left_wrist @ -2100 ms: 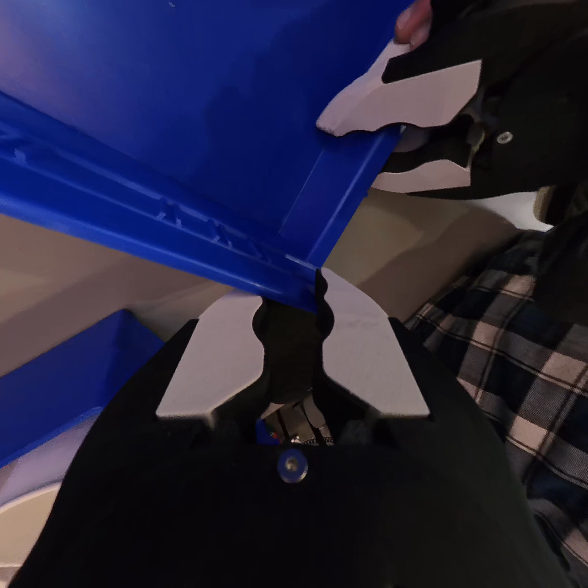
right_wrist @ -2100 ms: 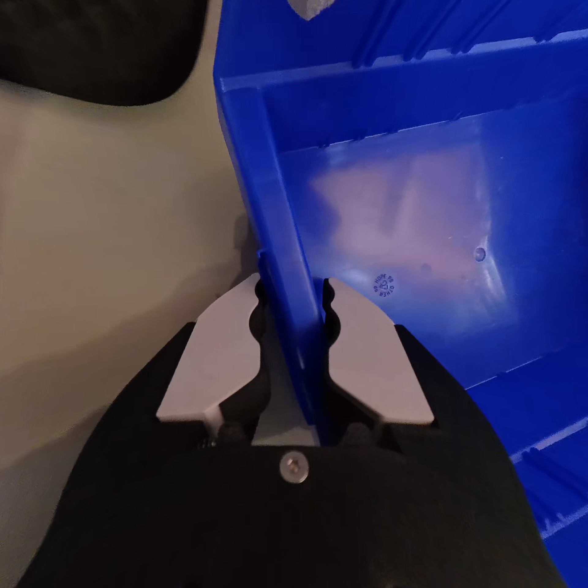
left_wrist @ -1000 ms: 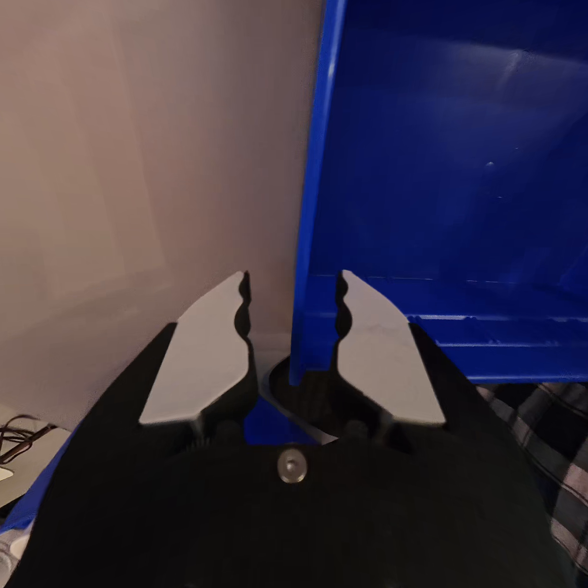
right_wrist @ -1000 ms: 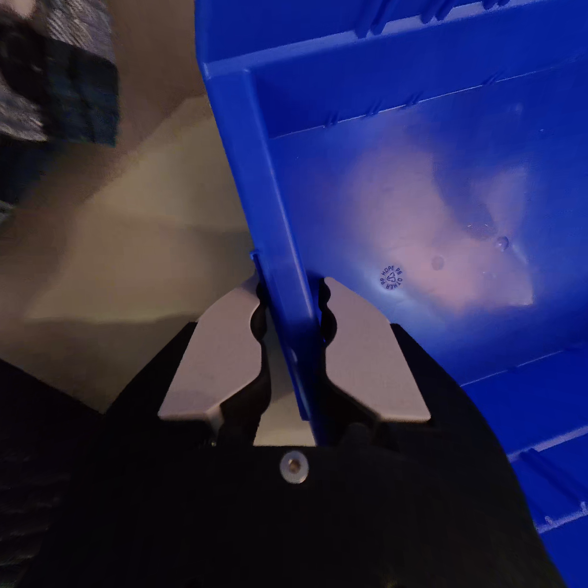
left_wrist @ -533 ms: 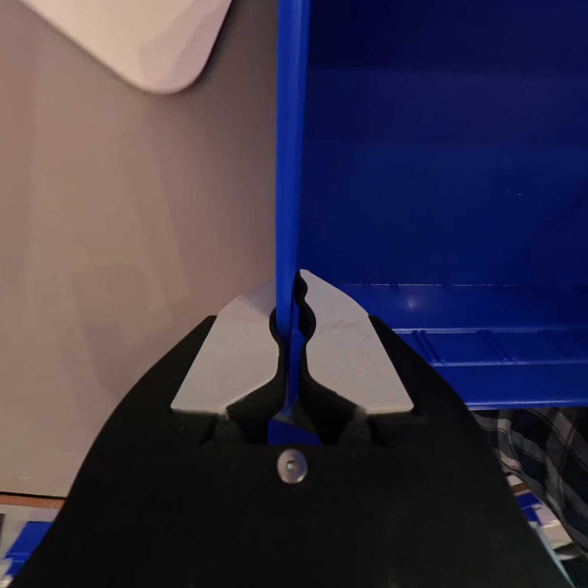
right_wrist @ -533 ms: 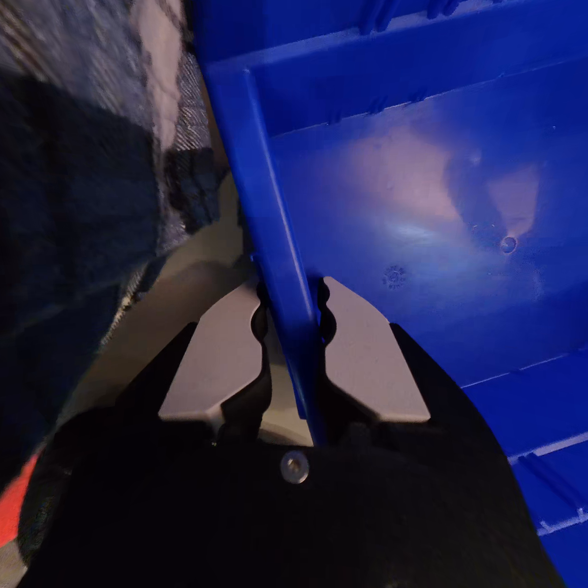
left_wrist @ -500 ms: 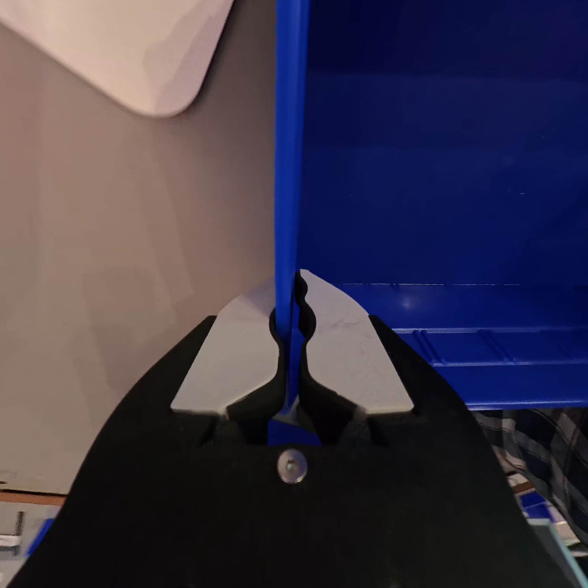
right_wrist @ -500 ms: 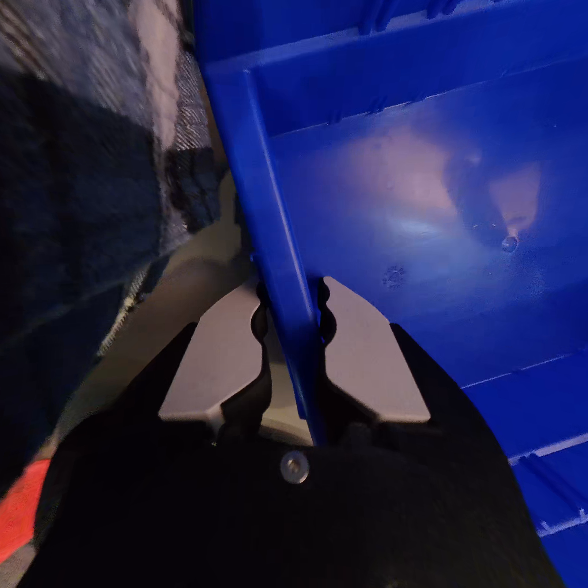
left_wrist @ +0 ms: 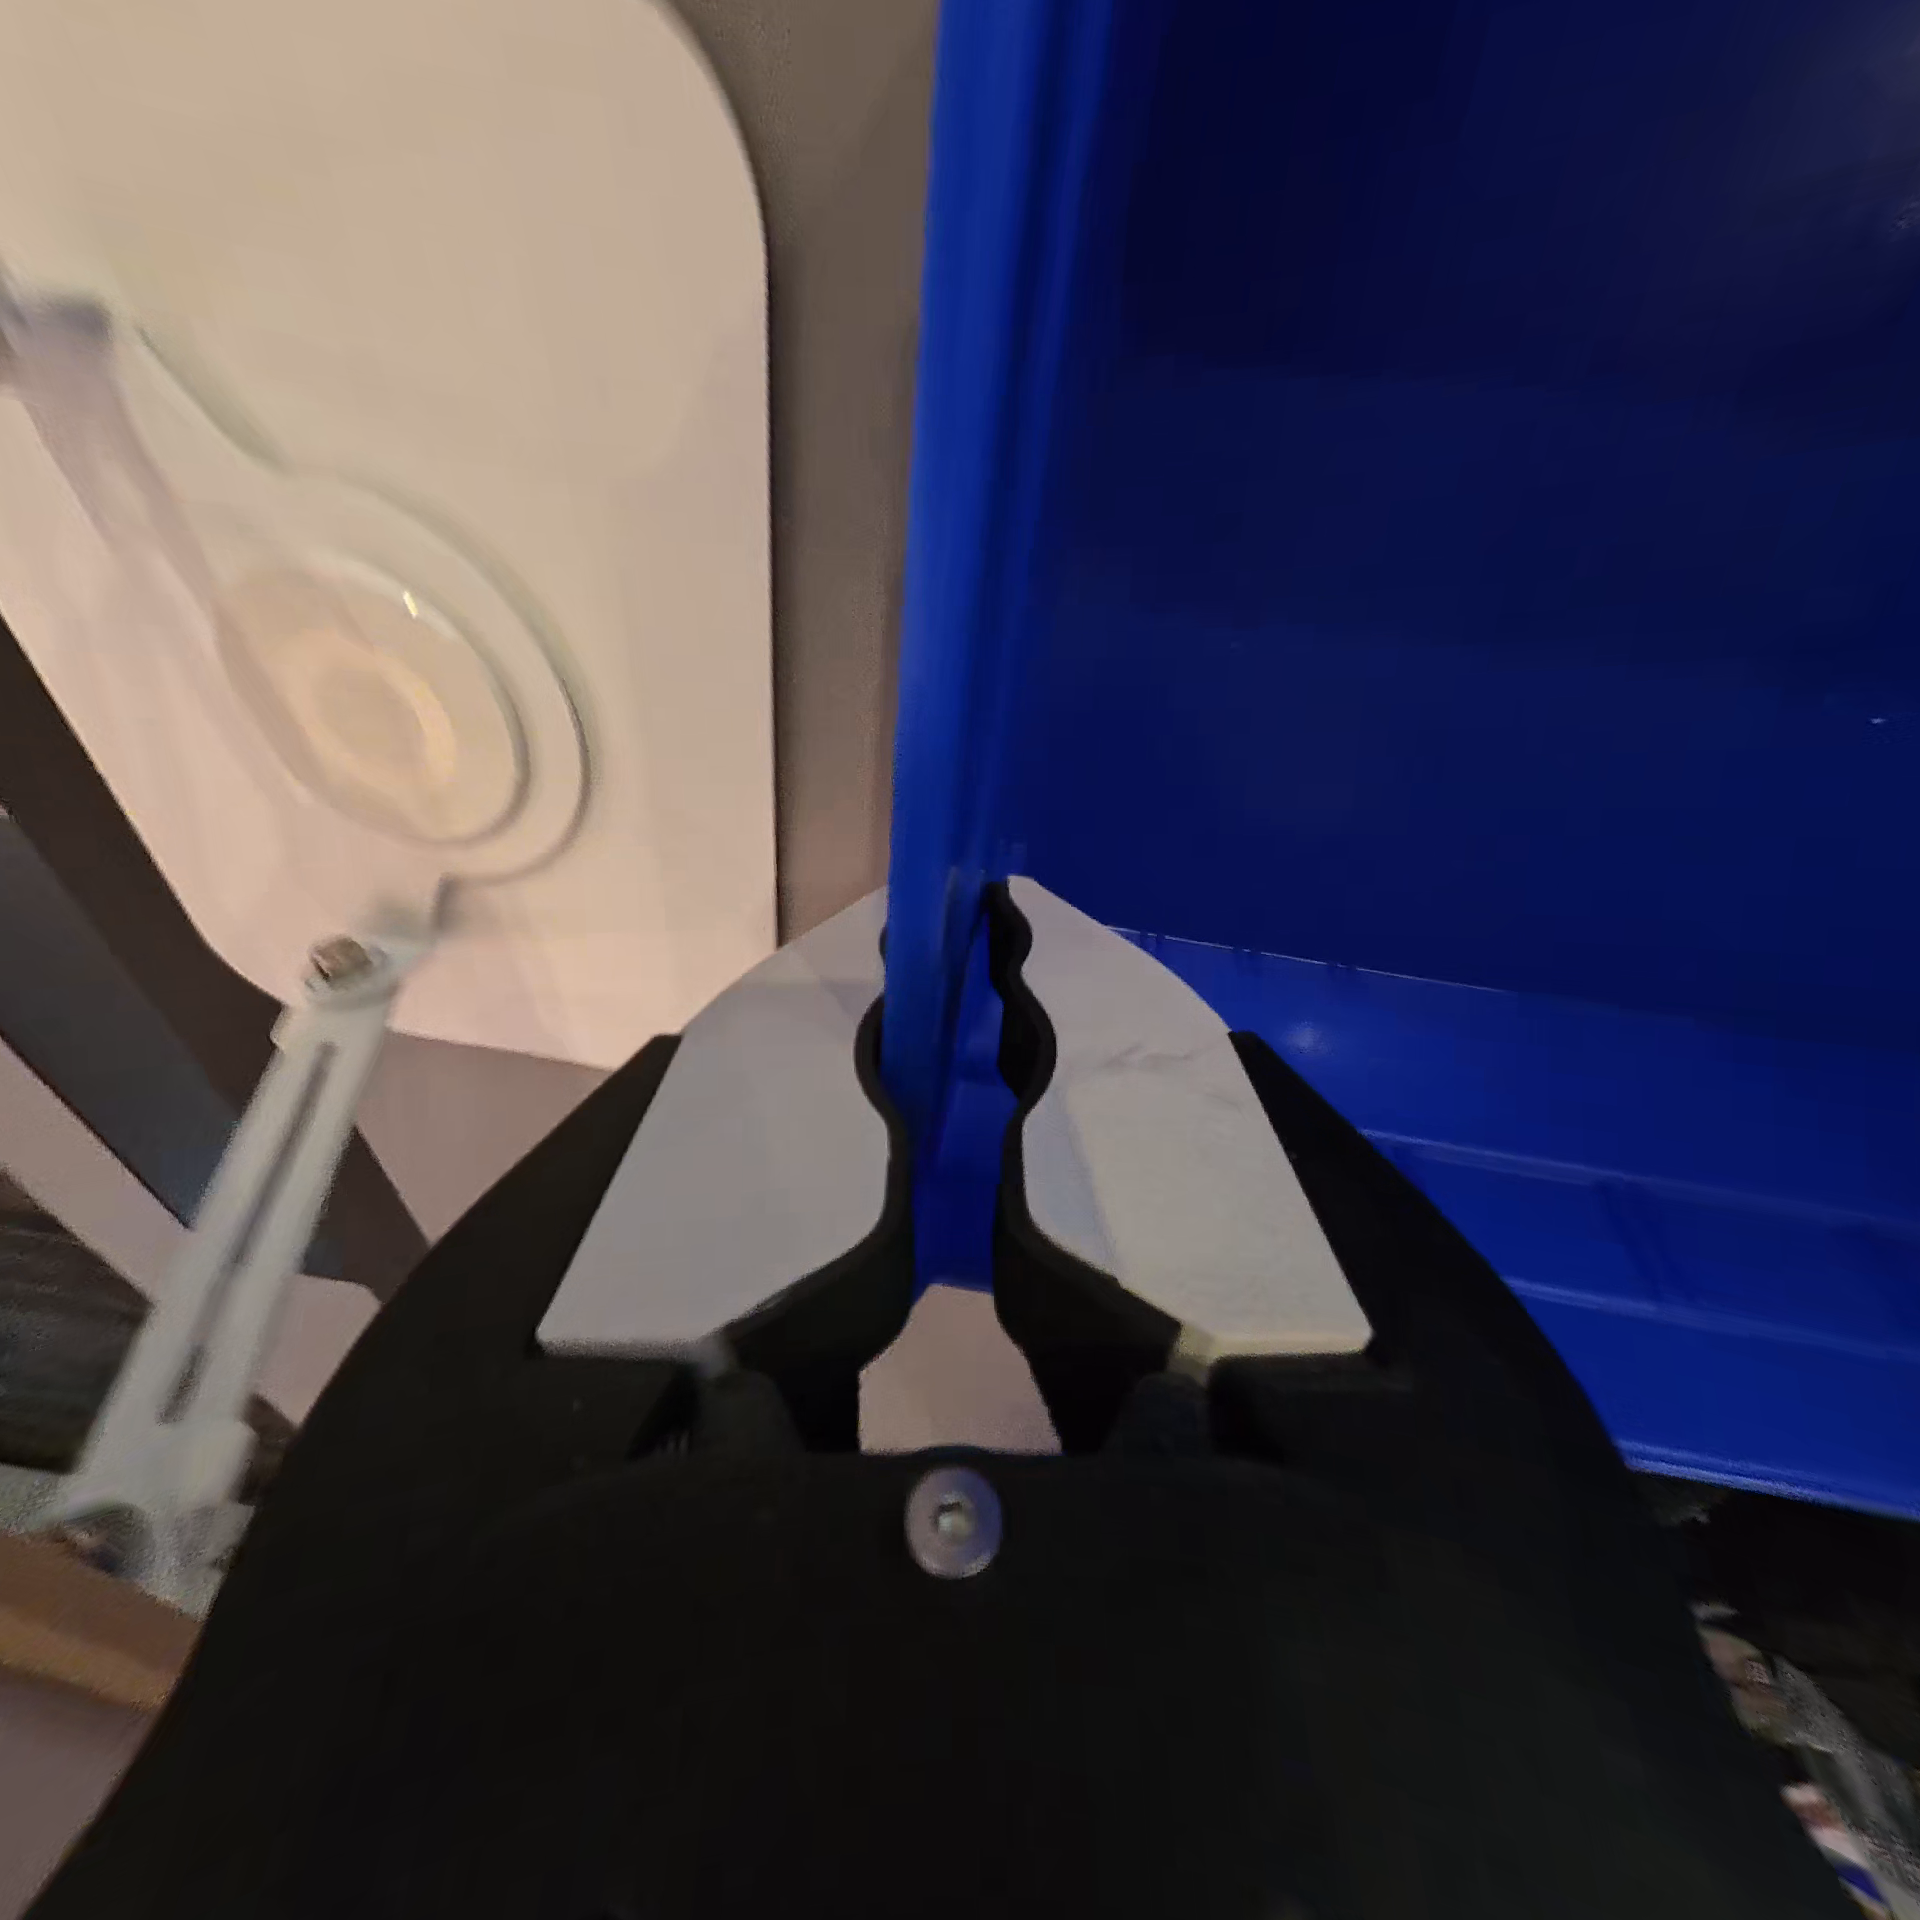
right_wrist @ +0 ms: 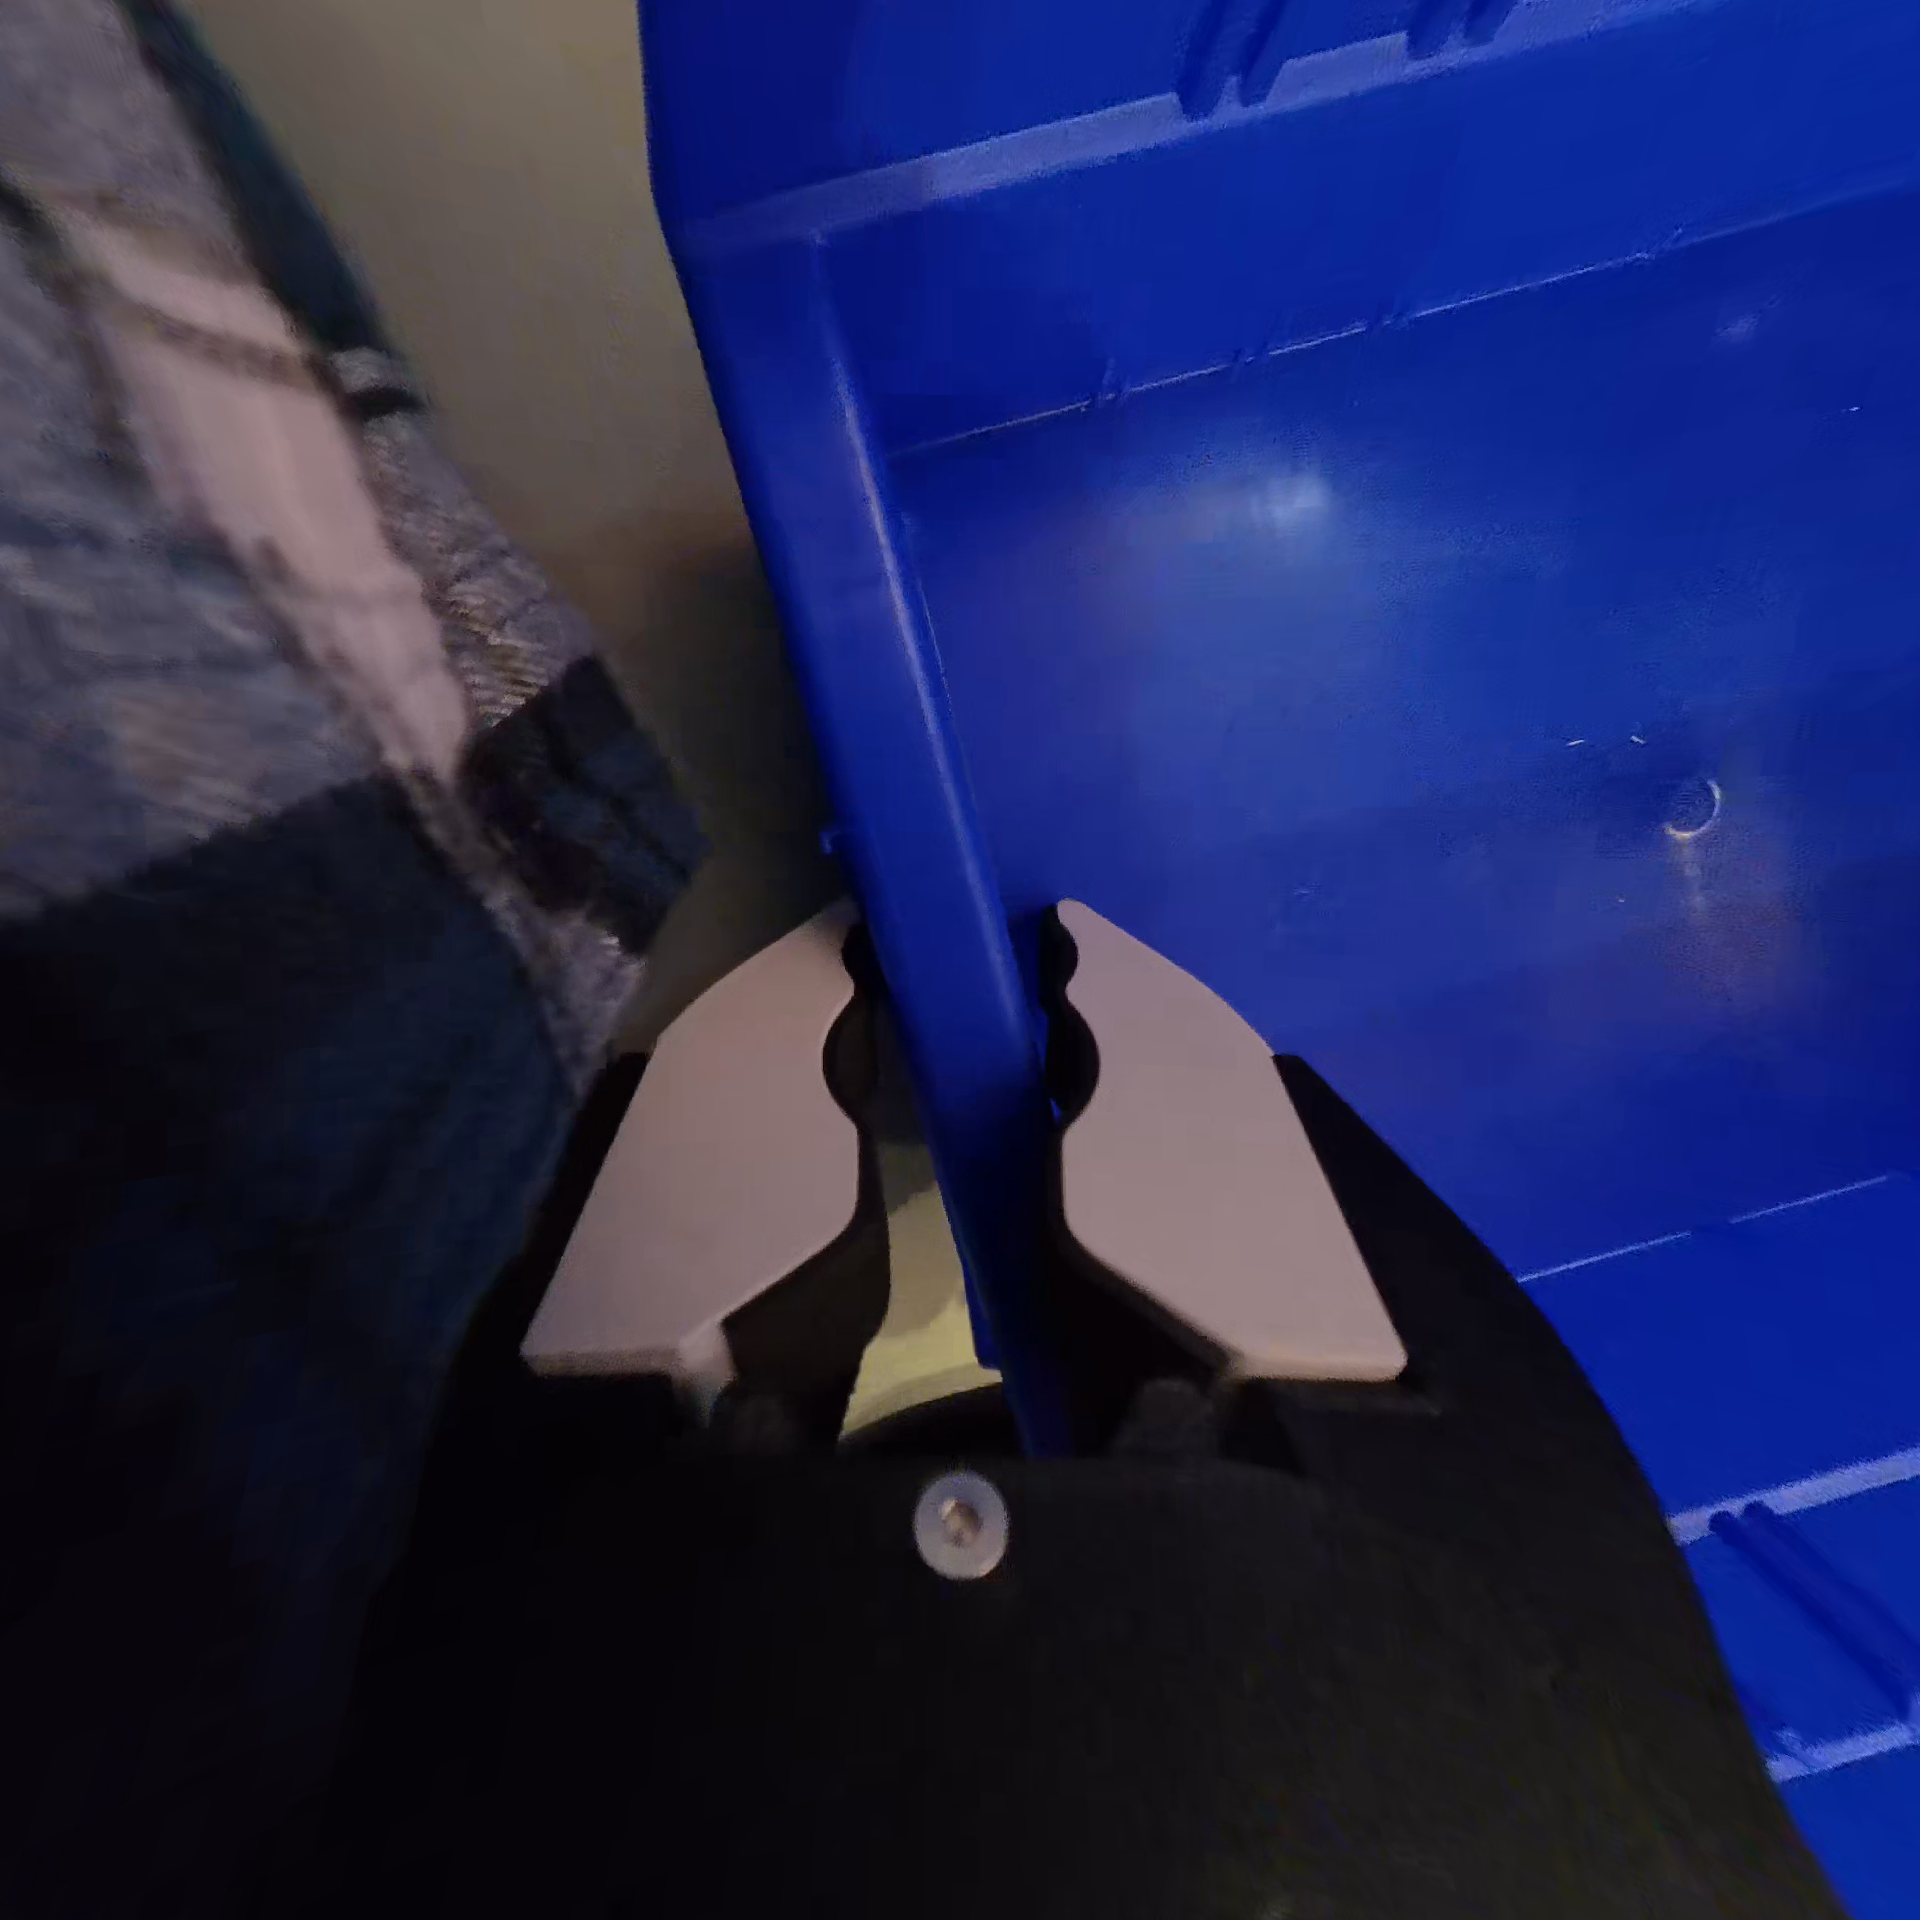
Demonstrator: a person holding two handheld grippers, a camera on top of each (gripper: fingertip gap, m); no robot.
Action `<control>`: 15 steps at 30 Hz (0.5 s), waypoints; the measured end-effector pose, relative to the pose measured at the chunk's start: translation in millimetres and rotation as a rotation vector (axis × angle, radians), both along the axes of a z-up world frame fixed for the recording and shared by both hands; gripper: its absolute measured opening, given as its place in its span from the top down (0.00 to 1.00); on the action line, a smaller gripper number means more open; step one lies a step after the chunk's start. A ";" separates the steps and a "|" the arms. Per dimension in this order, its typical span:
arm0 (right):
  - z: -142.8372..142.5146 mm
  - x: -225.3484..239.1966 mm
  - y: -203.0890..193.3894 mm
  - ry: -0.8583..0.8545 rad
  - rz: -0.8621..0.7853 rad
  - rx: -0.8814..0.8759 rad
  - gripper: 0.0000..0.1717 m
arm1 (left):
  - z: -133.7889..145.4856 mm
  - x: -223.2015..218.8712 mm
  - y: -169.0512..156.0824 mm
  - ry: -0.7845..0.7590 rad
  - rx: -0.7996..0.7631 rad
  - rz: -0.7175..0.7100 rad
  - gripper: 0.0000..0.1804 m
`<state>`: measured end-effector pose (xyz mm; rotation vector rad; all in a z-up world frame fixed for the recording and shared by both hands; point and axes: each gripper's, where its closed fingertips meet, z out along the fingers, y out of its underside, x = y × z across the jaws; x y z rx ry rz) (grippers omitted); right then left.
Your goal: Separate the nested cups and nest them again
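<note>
No cups show; the things in hand are blue plastic bins. In the left wrist view my left gripper [left_wrist: 945, 997] is shut on the upright side wall of a blue bin [left_wrist: 1455, 623], with both pads pressed on the wall's edge. In the right wrist view my right gripper [right_wrist: 951, 997] is shut on the thick rim of a blue bin [right_wrist: 1403, 675], one finger [right_wrist: 748, 1122] outside and one inside. Whether both hold the same bin cannot be told.
A pale rounded panel [left_wrist: 416, 312] and a blurred clear disc on a metal arm [left_wrist: 343, 707] lie left of the bin in the left wrist view. A person's plaid sleeve [right_wrist: 208, 520] is at the left of the right wrist view. Tip to tip, the grippers are about 30 cm apart.
My left gripper stood open beside the bin wall a second ago and has closed on it. The view behind has shifted, so the bin is being moved. My right gripper has kept its grip throughout.
</note>
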<state>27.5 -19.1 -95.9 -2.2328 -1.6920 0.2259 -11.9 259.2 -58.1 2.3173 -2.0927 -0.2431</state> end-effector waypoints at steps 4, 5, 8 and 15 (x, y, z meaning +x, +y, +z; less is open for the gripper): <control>-0.1 0.1 3.9 0.000 -0.136 -0.005 0.83 | 0.0 40.4 7.5 -0.014 0.013 -0.077 0.92; 0.0 0.5 5.7 0.000 -0.157 -0.003 0.83 | 0.3 47.8 10.0 -0.010 0.032 -0.096 0.91; 0.0 0.9 10.0 -0.001 -0.195 0.001 0.83 | 11.1 63.1 15.0 -0.055 0.083 -0.096 0.88; 0.0 1.8 23.0 -0.002 -0.279 0.002 0.83 | 63.1 13.6 -10.1 -0.224 0.116 0.082 0.77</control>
